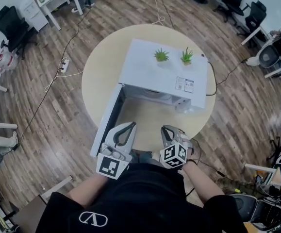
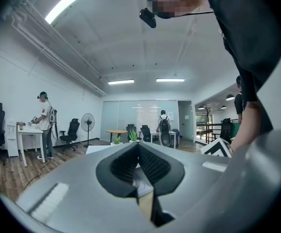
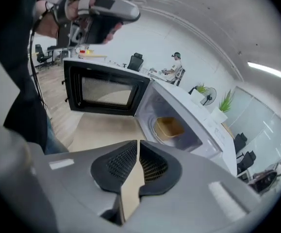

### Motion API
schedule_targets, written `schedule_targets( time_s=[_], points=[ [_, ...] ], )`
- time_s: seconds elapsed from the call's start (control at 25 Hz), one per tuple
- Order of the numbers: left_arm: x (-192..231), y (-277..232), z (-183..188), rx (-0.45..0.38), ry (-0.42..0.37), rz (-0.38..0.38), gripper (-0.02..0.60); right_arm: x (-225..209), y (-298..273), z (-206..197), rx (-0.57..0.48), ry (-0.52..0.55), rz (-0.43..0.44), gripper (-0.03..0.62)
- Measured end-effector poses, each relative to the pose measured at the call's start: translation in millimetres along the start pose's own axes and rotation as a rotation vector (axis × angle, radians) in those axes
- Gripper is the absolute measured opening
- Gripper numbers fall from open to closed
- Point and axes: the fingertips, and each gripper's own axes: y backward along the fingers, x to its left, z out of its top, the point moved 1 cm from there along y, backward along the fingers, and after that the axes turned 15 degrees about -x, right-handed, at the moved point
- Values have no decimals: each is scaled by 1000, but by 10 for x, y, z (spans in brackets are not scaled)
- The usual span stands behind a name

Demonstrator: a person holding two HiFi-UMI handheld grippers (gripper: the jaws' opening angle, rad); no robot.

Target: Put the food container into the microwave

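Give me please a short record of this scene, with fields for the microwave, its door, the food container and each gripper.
microwave: white, on the round table, two small plants on top
door: open wide
food container: inside the microwave, on the turntable
left gripper: shut, holds nothing
right gripper: shut, holds nothing, faces the open cavity

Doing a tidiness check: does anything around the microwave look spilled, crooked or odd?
Nothing stands out. The food container sits inside the microwave, whose door stands open; no spill shows on the table.
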Motion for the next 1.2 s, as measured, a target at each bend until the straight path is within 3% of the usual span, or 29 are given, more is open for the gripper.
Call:
schedule_targets(
  time_s=[0.16,0.36,0.6,0.8,0.96,1.2],
  points=[
    [-75,-205,130,-35,-21,-57,0,-82,306,320,-93,-96,-26,14],
    [-150,-366,318,-79,-39,-100,0,-236,658,858,-293,-179,-68,11],
    [-132,-513,521,-122,-57,-113,0,-627,1089,1510,-593,-297,-228,9],
    [-45,-594,689,-158,-82,-98,0,-1030,1436,1713,-776,-357,-384,9],
    [18,-628,772,-178,-92,-79,0,-1257,1547,1680,-805,-374,-474,9],
    [88,-614,832,-194,-99,-56,0,-1401,1629,1649,-826,-396,-530,9]
  ],
)
